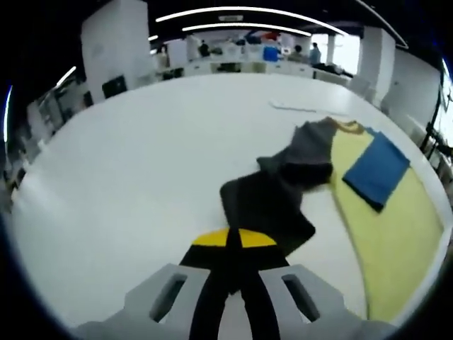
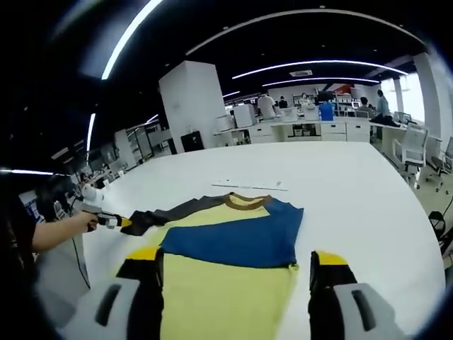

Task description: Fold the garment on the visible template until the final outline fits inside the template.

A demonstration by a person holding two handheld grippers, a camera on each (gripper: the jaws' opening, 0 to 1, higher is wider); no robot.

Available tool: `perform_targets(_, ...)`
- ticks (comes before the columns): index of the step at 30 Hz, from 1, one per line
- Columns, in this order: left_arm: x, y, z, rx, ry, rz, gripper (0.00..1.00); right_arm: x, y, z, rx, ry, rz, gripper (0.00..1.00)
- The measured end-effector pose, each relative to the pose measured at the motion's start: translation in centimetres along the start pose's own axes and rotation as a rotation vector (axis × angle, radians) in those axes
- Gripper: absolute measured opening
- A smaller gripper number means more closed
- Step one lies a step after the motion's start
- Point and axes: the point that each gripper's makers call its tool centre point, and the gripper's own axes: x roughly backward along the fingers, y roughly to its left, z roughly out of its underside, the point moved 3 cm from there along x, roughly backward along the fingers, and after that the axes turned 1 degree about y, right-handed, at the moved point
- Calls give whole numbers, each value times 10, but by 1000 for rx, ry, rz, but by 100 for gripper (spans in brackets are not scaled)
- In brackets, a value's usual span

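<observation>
A yellow garment (image 2: 226, 297) with a blue panel (image 2: 233, 241) and a brown collar (image 2: 244, 202) lies on the white table (image 2: 354, 191). Its dark grey sleeve (image 1: 272, 198) stretches out to the side, and my left gripper (image 1: 233, 239) is shut on the sleeve's end. In the right gripper view the left gripper (image 2: 113, 221) is at the left, held by a person's hand, with the grey sleeve (image 2: 173, 210) pulled out from the garment. My right gripper (image 2: 236, 263) stands open just above the yellow cloth, its jaws wide apart with nothing between them.
A thin pale strip (image 2: 251, 185) lies on the table beyond the collar. The table edge (image 1: 442, 234) runs close to the yellow cloth. Desks, a white column (image 2: 191, 106), office chairs (image 2: 410, 152) and people stand far behind the table.
</observation>
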Motion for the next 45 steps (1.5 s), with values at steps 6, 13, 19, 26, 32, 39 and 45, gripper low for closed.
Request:
perform_targets(6, -1, 23, -5, 22, -4, -26, 0, 7, 1, 0, 23, 2, 10, 88)
perform_targets(13, -1, 36, -3, 47, 3, -56, 0, 17, 10, 6, 73, 32, 12, 95)
perform_targets(19, -7, 50, -7, 49, 9, -59, 0, 27, 21, 15, 128, 57, 3, 99)
perform_targets(26, -16, 63, -13, 50, 2, -71, 0, 33, 29, 18, 128, 56, -20, 99)
perform_targets(32, -21, 74, -17, -6, 7, -106, 0, 35, 28, 23, 149, 78, -18, 99)
perform_targets(39, -20, 87, -16, 1, 5, -155, 0, 36, 26, 30, 144, 101, -2, 99)
perform_targets(45, -26, 92, -14, 35, 8, -147, 0, 38, 27, 30, 143, 104, -3, 99)
